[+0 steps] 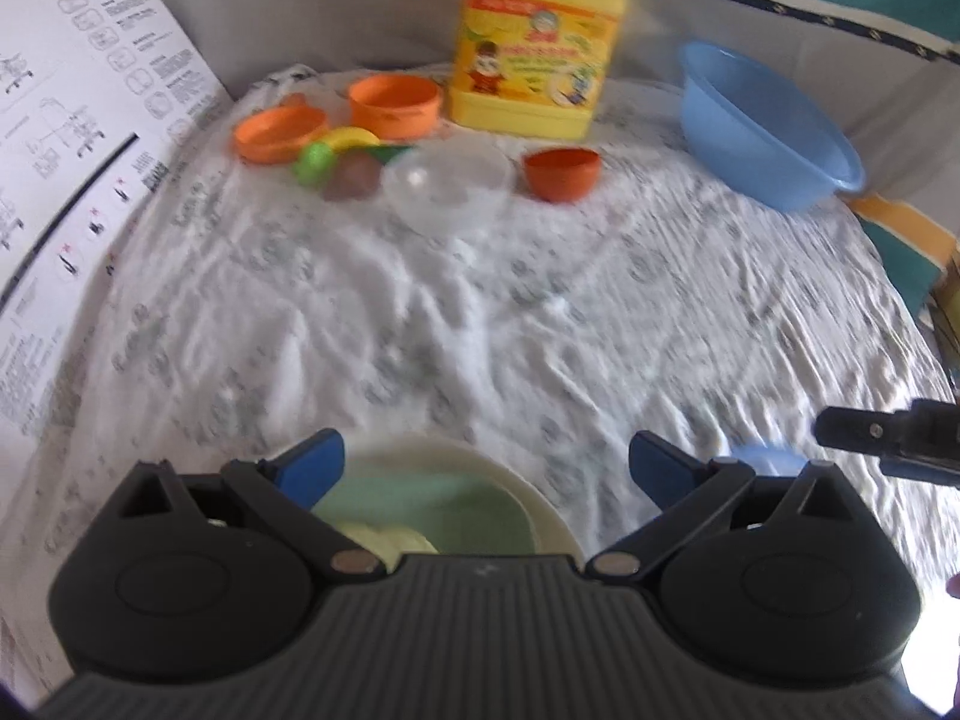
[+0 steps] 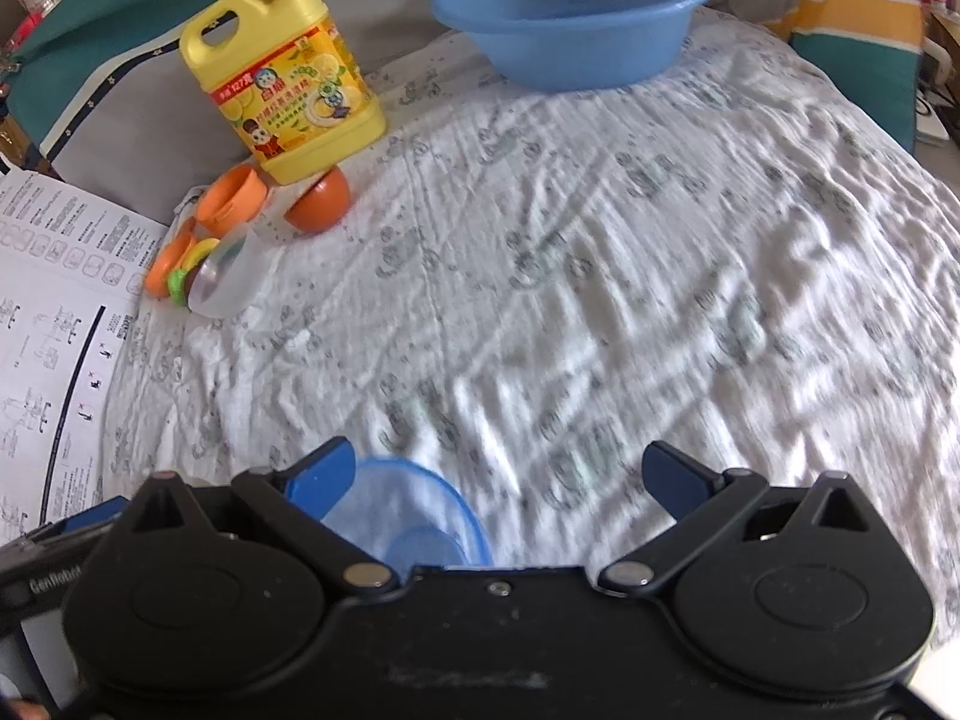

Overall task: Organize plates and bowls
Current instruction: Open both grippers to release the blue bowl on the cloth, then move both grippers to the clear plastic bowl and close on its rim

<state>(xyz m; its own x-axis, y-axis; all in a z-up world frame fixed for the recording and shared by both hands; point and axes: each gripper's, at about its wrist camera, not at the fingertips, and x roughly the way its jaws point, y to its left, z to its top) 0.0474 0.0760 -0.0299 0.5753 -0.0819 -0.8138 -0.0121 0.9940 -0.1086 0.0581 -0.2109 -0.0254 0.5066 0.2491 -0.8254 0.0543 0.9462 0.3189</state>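
Both claws hang wide open and empty: the left claw point(image 1: 486, 468) over a cream plate point(image 1: 540, 516), the right claw point(image 2: 501, 474) over a small blue bowl point(image 2: 414, 516). Far ahead, 3 orange bowls point(image 1: 561, 173) and 1 clear bowl point(image 1: 447, 183) sit unsorted; most work appears to remain.

Blue basin point(image 2: 576, 18), yellow detergent jug point(image 2: 288, 84) — white printed cloth point(image 2: 600, 270)

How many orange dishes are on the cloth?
3, all near the yellow detergent bottle: an orange cup left of it, a shallow orange dish further left, and a darker orange bowl in front. Others may be hidden.
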